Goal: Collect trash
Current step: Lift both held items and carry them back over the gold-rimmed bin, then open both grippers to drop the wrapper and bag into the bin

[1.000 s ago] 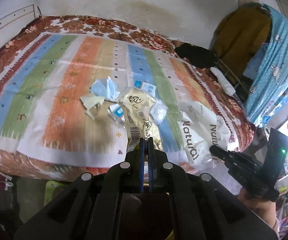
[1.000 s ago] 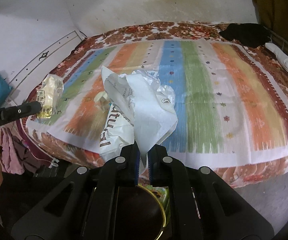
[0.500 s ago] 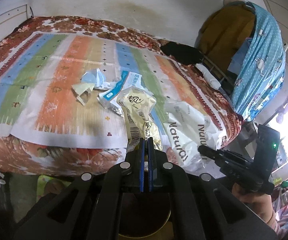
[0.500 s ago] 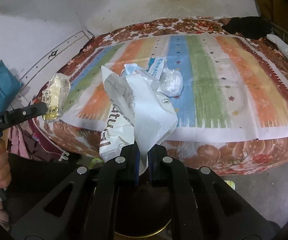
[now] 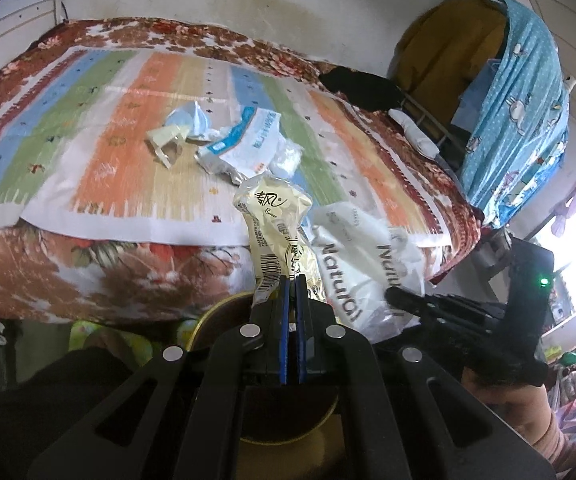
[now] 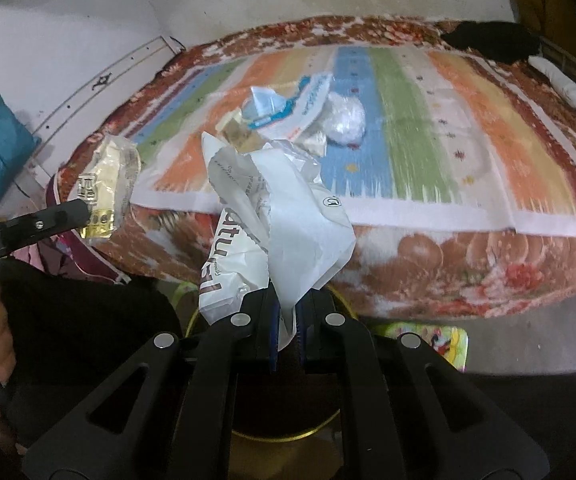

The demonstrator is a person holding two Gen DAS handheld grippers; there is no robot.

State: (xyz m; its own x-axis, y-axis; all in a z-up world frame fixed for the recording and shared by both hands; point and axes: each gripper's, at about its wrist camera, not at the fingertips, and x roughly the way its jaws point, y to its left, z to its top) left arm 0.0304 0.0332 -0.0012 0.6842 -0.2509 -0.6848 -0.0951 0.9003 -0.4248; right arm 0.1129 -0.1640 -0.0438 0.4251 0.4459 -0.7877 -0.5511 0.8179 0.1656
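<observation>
— Both tools have drawn back off the bed since a second ago: the litter that sat just ahead of them now lies well out in front, and a dark, gold-rimmed bin (image 5: 224, 312) has come into sight right under the fingers.

— What is each one carrying?

— Left tool (image 5: 292, 280) is clenched on the tail of a yellow wrapper (image 5: 276, 224), which stands up ahead of its fingertips. Right tool (image 6: 286, 312) is clamped on a white paper bag (image 6: 288, 232), crumpled and bulging forward and to its left. In the left wrist view the two loads sit close side by side; I can't tell whether they touch.

— So the step is the drop?

— I'd judge so. The bin mouth looks to be directly below both tools, though their bodies hide most of it. Best to tip the fingers down so each load hangs over the opening before the jaws part, rather than letting go level.

— Why?

— The bag is broad and stiff; released flat it may catch the rim (image 6: 331, 296) and slide to the floor. I'd drop the slim wrapper first, then lower the bag partly inside before opening.

— And after?

— More remains on the bed (image 6: 467, 160), far ahead of both tools: a blue-printed white packet (image 5: 248, 140), a pale blue scrap (image 5: 186, 120), a cream piece (image 5: 164, 140) and a clear plastic wad (image 6: 345, 118).
</observation>
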